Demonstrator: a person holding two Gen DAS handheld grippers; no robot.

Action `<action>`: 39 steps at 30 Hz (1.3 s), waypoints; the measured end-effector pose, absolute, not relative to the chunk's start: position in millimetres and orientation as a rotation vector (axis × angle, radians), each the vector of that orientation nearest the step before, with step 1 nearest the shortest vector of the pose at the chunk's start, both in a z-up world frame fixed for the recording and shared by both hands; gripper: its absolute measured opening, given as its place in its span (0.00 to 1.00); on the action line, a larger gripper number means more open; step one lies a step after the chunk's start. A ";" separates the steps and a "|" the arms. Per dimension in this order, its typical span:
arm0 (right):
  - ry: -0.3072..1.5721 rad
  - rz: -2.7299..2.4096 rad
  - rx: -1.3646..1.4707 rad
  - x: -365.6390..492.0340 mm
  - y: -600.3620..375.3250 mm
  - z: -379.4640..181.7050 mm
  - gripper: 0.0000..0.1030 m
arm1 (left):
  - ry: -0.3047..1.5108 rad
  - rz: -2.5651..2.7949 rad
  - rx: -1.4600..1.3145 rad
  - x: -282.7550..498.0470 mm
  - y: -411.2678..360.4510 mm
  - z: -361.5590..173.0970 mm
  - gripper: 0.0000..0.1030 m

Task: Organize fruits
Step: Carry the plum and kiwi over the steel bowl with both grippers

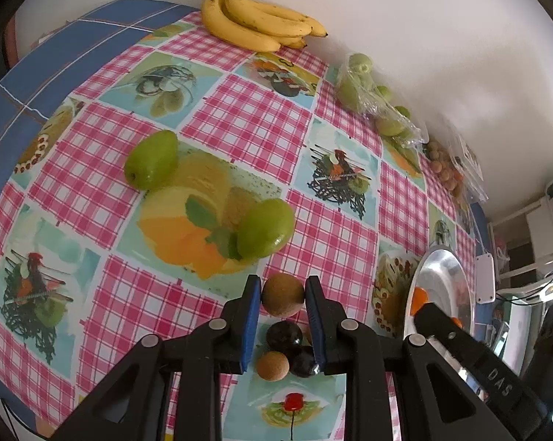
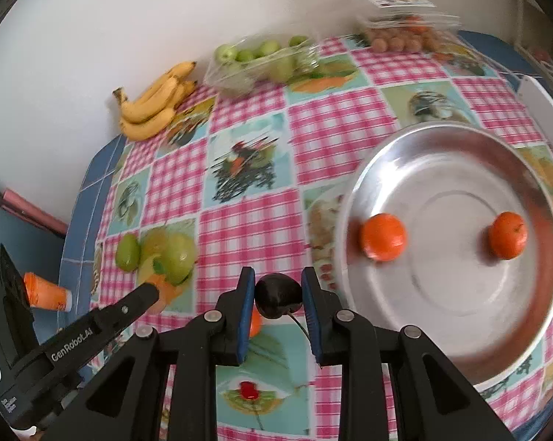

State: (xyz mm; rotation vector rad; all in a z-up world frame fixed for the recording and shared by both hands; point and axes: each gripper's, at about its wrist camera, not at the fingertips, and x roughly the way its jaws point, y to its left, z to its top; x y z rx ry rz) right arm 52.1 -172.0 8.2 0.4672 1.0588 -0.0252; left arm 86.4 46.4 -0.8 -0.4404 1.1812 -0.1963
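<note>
Kiwi (image 1: 282, 295), brown and fuzzy, sits between the blue pads of the left gripper (image 1: 282, 299) at lower centre of the left wrist view, both pads touching its sides, so the tongs are clamped on it. Below it in that frame lie a dark plum (image 1: 284, 335), a second small kiwi (image 1: 272, 365) and another dark fruit (image 1: 303, 364) on the checked tablecloth (image 1: 239, 121). Two green fruits (image 1: 151, 160) rest mid-frame, bananas (image 1: 258, 22) along the top edge by the wall, a bag of green fruit (image 1: 372, 99) to the upper right. In the right wrist view the right gripper (image 2: 278, 296) is closed on a dark fruit with a stem (image 2: 276, 294) at lower centre, just left of the steel plate (image 2: 460, 349), which holds two oranges (image 2: 383, 237) apart from each other.
</note>
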 end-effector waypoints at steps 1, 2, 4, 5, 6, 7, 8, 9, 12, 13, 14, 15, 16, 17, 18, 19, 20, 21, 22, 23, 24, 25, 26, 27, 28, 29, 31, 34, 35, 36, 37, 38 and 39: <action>1.056 -0.035 0.466 51.2 -175.1 8.7 0.26 | 1.180 -0.198 -0.437 85.6 45.1 -0.6 0.26; 1.052 -0.052 0.463 50.2 -180.2 9.3 0.26 | 1.179 -0.201 -0.431 85.3 42.7 -0.1 0.26; 1.043 -0.105 0.464 46.6 -194.5 10.9 0.26 | 1.175 -0.208 -0.413 84.6 36.8 1.2 0.26; 1.041 -0.122 0.466 45.4 -199.5 11.3 0.26 | 1.172 -0.215 -0.400 83.6 32.2 2.2 0.26; 1.037 -0.146 0.472 43.4 -207.8 11.6 0.26 | 1.170 -0.221 -0.393 82.8 28.0 3.1 0.26; 1.035 -0.162 0.480 42.3 -214.8 11.8 0.26 | 1.170 -0.233 -0.381 81.8 21.3 4.2 0.26; 1.033 -0.179 0.490 40.7 -222.9 11.8 0.26 | 1.169 -0.243 -0.370 81.4 16.3 5.1 0.26; 1.029 -0.200 0.503 38.2 -232.5 11.5 0.26 | 1.168 -0.254 -0.358 80.8 10.9 6.4 0.26; 1.021 -0.267 0.526 30.4 -257.6 10.4 0.26 | 1.166 -0.295 -0.310 77.5 -12.1 9.8 0.26; 1.021 -0.283 0.526 28.3 -262.4 9.8 0.26 | 1.166 -0.311 -0.294 75.9 -20.1 10.9 0.26; 1.022 -0.307 0.529 25.4 -269.9 8.6 0.26 | 1.166 -0.330 -0.278 73.7 -29.1 11.9 0.26; 1.024 -0.333 0.538 21.9 -278.4 7.0 0.26 | 1.166 -0.347 -0.265 72.0 -36.5 12.6 0.26; 1.025 -0.350 0.549 19.2 -285.1 5.4 0.26 | 1.165 -0.364 -0.250 70.2 -44.6 13.5 0.26; 1.023 -0.364 0.565 15.4 -292.5 3.8 0.26 | 1.163 -0.386 -0.230 67.5 -55.0 14.9 0.26; 1.019 -0.376 0.582 11.2 -300.0 2.8 0.26 | 1.161 -0.398 -0.219 65.8 -61.1 15.8 0.26; 1.014 -0.388 0.596 7.2 -306.7 2.3 0.26 | 1.159 -0.414 -0.206 63.5 -68.7 17.2 0.26; 1.010 -0.397 0.603 4.4 -310.9 2.2 0.26 | 1.155 -0.431 -0.190 60.6 -77.0 18.7 0.26; 1.004 -0.411 0.611 0.7 -317.1 2.7 0.26 | 1.152 -0.445 -0.179 58.0 -83.8 20.1 0.26; 1.000 -0.422 0.615 -1.8 -320.8 3.2 0.26 | 1.150 -0.461 -0.170 55.7 -89.9 21.1 0.26; 0.997 -0.431 0.619 -4.3 -325.0 3.3 0.26 | 1.149 -0.483 -0.160 52.8 -97.4 22.2 0.26; 0.994 -0.439 0.625 -7.3 -329.4 3.5 0.26 | 1.148 -0.493 -0.155 51.9 -102.0 22.4 0.26; 0.991 -0.442 0.630 -10.0 -332.4 3.8 0.26 | 1.146 -0.504 -0.147 50.6 -106.6 22.7 0.26; 0.989 -0.445 0.634 -12.0 -335.0 3.9 0.26 | 1.144 -0.508 -0.135 49.8 -111.7 22.3 0.26; 0.989 -0.447 0.637 -13.6 -337.0 4.0 0.26 | 1.145 -0.509 -0.133 49.9 -114.2 21.3 0.26; 0.989 -0.447 0.640 -14.9 -337.5 4.3 0.26 | 1.150 -0.513 -0.132 50.4 -116.7 20.0 0.26; 0.989 -0.444 0.646 -16.1 -338.8 4.1 0.26 | 1.156 -0.517 -0.136 50.7 -118.9 18.6 0.26; 0.995 -0.441 0.649 -17.9 -339.5 4.0 0.26 | 1.162 -0.522 -0.137 50.7 -122.1 16.5 0.26; 1.011 -0.442 0.643 -18.6 -339.2 1.9 0.26 | 1.155 -0.529 -0.119 49.7 -129.0 15.2 0.26; 1.018 -0.440 0.644 -19.0 -338.8 0.7 0.26 | 1.153 -0.536 -0.114 49.0 -132.2 14.8 0.26; 1.028 -0.437 0.645 -19.2 -338.4 -1.2 0.26 | 1.152 -0.540 -0.110 48.8 -133.7 14.1 0.26; 1.035 -0.436 0.645 -19.3 -338.2 -2.7 0.26 | 1.151 -0.545 -0.102 48.5 -136.2 13.3 0.26; 1.045 -0.432 0.645 -19.9 -337.1 -4.8 0.26 | 1.149 -0.550 -0.093 47.9 -139.1 12.5 0.26; 1.050 -0.428 0.648 -20.1 -336.7 -6.2 0.26 | 1.147 -0.556 -0.084 47.4 -141.1 11.9 0.26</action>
